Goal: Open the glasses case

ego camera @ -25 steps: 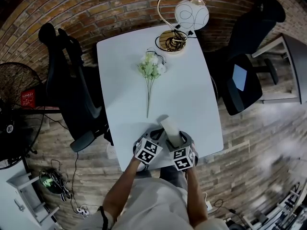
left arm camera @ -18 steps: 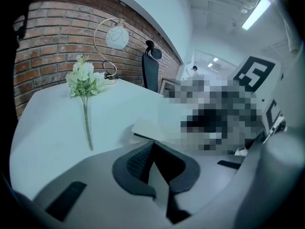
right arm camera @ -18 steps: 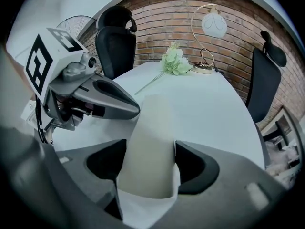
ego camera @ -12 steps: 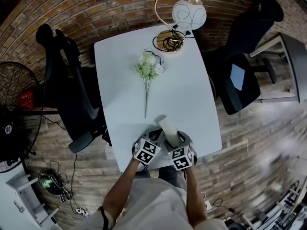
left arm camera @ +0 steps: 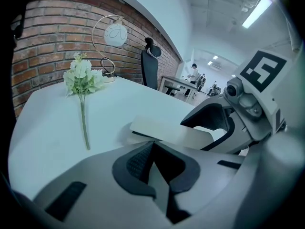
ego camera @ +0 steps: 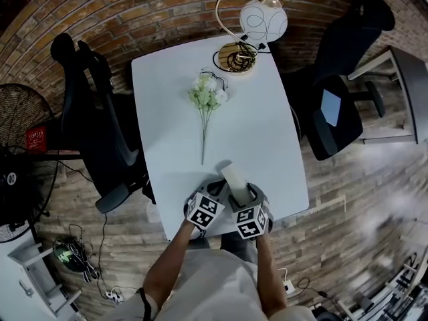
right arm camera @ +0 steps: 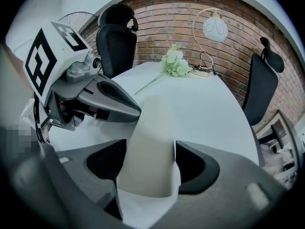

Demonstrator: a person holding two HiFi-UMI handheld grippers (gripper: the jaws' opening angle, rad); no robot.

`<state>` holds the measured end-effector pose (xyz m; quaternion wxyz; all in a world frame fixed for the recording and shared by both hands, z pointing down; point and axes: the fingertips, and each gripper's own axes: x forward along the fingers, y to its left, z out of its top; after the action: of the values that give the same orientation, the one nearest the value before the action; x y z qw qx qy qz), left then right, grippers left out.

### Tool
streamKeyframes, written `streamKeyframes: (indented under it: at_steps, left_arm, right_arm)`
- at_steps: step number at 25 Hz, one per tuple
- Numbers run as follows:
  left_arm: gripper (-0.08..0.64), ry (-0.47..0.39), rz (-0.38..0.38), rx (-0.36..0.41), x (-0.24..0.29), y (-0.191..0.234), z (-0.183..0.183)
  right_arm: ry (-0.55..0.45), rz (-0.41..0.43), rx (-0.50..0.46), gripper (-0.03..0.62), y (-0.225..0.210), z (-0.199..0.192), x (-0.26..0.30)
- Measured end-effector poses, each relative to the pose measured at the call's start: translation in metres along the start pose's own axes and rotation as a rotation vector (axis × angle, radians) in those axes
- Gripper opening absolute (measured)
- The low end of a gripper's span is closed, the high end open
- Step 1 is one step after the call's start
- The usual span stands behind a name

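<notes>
A cream glasses case lies lengthwise at the near edge of the white table. My right gripper is shut on the case's near end. In the right gripper view the case fills the gap between the dark pads and looks closed. My left gripper sits just left of the case. Its jaws are shut with nothing between them, and the case lies just beyond their tips, with the right gripper's fingers over it.
Artificial white flowers lie mid-table with the stem toward me. A gold lamp stands at the far edge. Black office chairs stand left and right of the table, and a fan at far left.
</notes>
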<state>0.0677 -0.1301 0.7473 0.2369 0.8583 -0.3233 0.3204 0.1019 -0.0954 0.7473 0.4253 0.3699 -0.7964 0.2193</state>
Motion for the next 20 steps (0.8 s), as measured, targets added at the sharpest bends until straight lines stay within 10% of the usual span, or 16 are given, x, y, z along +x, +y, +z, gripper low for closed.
streamKeyframes:
  at_steps: [20]
  left_arm:
    - [0.006, -0.001, 0.005, -0.003, 0.0, 0.001, 0.0]
  right_arm:
    - [-0.044, -0.008, 0.014, 0.27, -0.005, 0.009, -0.016]
